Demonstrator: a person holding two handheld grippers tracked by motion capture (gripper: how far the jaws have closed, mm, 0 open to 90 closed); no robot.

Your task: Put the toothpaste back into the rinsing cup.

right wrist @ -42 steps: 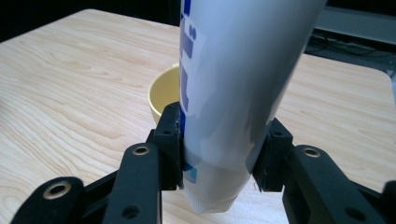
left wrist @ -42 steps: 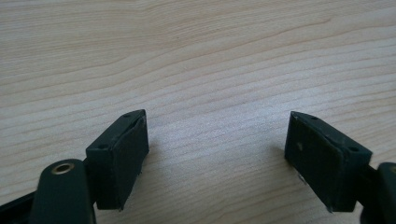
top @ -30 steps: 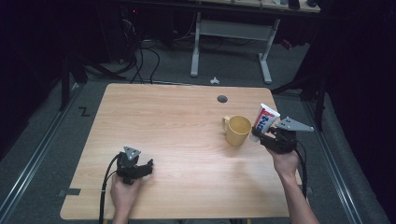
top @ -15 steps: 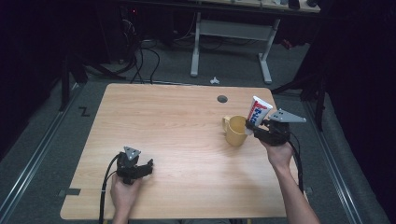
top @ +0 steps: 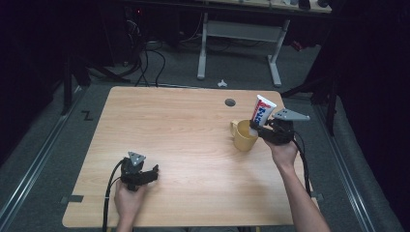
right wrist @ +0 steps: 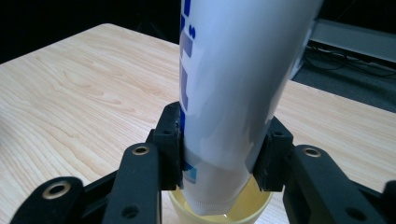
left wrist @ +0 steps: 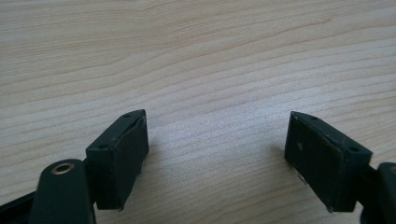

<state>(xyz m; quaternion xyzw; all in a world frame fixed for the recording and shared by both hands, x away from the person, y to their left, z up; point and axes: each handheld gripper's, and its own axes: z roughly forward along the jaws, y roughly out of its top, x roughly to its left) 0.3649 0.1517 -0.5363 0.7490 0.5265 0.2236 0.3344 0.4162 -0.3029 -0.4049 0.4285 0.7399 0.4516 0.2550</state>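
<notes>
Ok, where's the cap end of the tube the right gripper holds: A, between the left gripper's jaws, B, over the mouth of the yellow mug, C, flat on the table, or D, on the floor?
B: the right gripper clamps the tube upright, and its lower end hangs just over the mouth of the yellow mug, as the right gripper view shows.

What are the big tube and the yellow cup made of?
The tube looks like soft, glossy plastic: it narrows where the right gripper squeezes it. The yellow cup looks smooth and matte, maybe plastic or ceramic; I can't tell which. The table has a pale wood-grain top.
</notes>
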